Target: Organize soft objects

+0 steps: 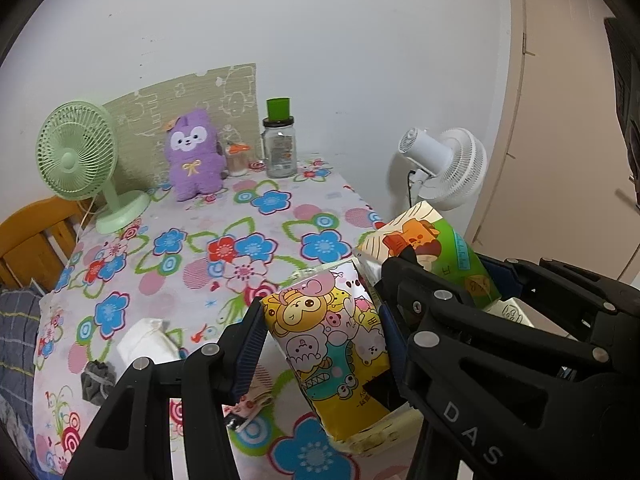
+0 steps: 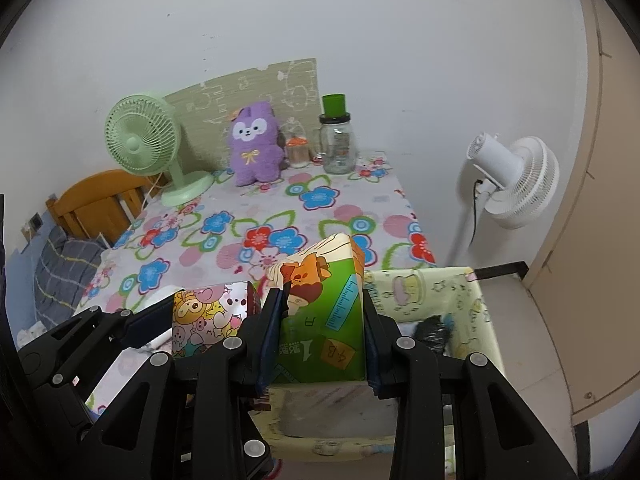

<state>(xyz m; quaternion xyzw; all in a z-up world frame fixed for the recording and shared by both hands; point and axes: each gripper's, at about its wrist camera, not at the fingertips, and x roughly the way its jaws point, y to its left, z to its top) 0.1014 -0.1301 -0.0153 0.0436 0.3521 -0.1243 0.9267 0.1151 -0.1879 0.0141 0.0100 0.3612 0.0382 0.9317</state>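
Sitting between hand-held gripper (pack)

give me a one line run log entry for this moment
left gripper: shut on yellow cartoon pack | right gripper: shut on green pack | both packs over pale yellow bin beside floral table

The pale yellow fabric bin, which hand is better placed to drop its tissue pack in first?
Right, probably: its green tissue pack hangs directly over the pale yellow fabric bin, while the left's yellow cartoon pack sits above the bin's near edge.
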